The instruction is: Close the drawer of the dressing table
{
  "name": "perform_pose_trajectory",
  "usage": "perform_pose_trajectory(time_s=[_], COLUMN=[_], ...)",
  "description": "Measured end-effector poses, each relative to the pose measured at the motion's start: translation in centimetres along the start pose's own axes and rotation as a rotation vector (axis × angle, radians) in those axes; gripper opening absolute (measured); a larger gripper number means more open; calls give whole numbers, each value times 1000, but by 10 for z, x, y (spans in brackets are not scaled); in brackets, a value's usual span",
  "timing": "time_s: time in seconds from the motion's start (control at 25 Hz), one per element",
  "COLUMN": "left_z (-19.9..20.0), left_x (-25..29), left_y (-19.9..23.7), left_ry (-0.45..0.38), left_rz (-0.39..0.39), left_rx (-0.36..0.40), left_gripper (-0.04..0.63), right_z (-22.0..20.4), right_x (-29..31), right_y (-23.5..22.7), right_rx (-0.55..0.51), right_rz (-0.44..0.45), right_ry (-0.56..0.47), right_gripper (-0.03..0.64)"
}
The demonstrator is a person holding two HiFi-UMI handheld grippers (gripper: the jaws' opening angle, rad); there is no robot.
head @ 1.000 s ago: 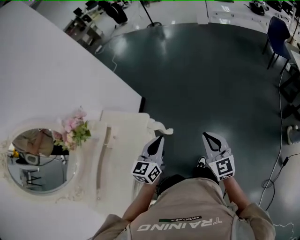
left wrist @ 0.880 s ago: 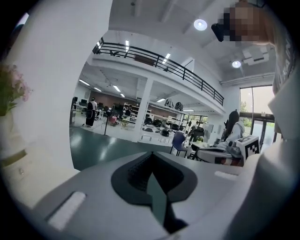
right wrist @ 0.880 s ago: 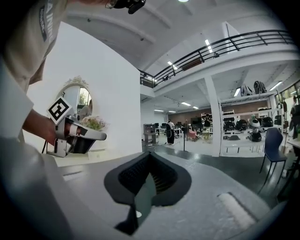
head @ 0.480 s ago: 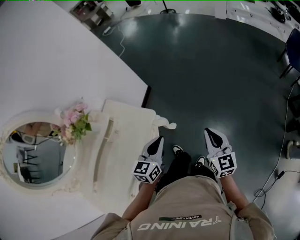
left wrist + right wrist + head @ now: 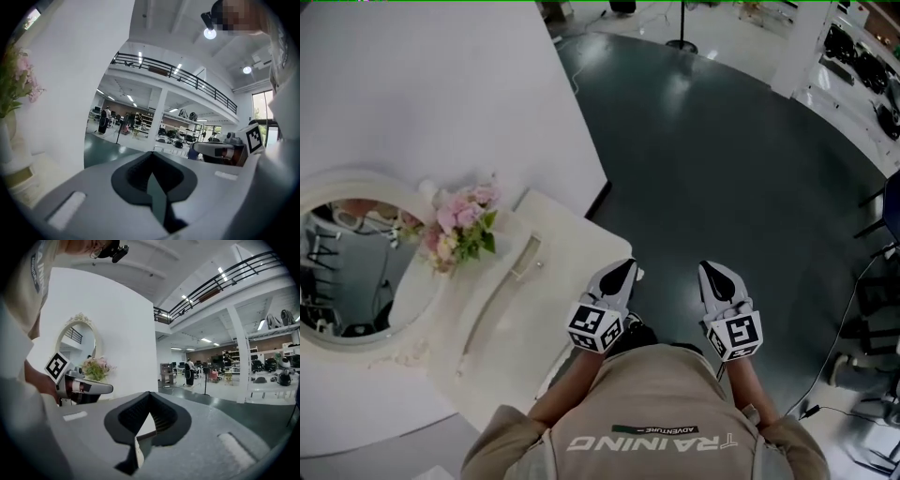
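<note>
The drawer's front lay hidden under the dressing table (image 5: 567,246) top and my own body. My left tongs (image 5: 620,273) and right tongs (image 5: 711,274) were pinched together on nothing, the left by the table's corner. Pink flowers (image 5: 461,221) stood on top.

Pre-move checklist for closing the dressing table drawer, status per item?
1. Left gripper empty, jaws together: ok.
2. Right gripper empty, jaws together: ok.
3. Drawer state known: cannot tell; the dressing table top hides its front in the head view.
4. A gripper set against the drawer front: not ok; both point out over the floor.
5. Flowers out of the way: ok, back beside the mirror.
</note>
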State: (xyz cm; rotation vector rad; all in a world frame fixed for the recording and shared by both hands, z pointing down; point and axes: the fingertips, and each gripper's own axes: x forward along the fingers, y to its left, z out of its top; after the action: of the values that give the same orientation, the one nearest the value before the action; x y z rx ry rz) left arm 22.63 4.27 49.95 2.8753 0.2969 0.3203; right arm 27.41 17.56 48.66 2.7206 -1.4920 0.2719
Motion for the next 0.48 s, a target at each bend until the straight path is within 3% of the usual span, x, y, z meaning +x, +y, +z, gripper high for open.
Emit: perform_pose_trajectory(time_s=[0.2, 0.48], left_z=[-6, -3], left_x=[-15, -66], left_y=[41, 98], left_ry=[16, -33], left_rz=[62, 256], left_rx=[50, -21], left_gripper=[18, 18], right_z=[8, 24], right_x=[56, 118], right_y=[36, 93], right_rx=[-8, -83], right_rz=[96, 304], right_ry=[-5, 28], right_gripper=[2, 2])
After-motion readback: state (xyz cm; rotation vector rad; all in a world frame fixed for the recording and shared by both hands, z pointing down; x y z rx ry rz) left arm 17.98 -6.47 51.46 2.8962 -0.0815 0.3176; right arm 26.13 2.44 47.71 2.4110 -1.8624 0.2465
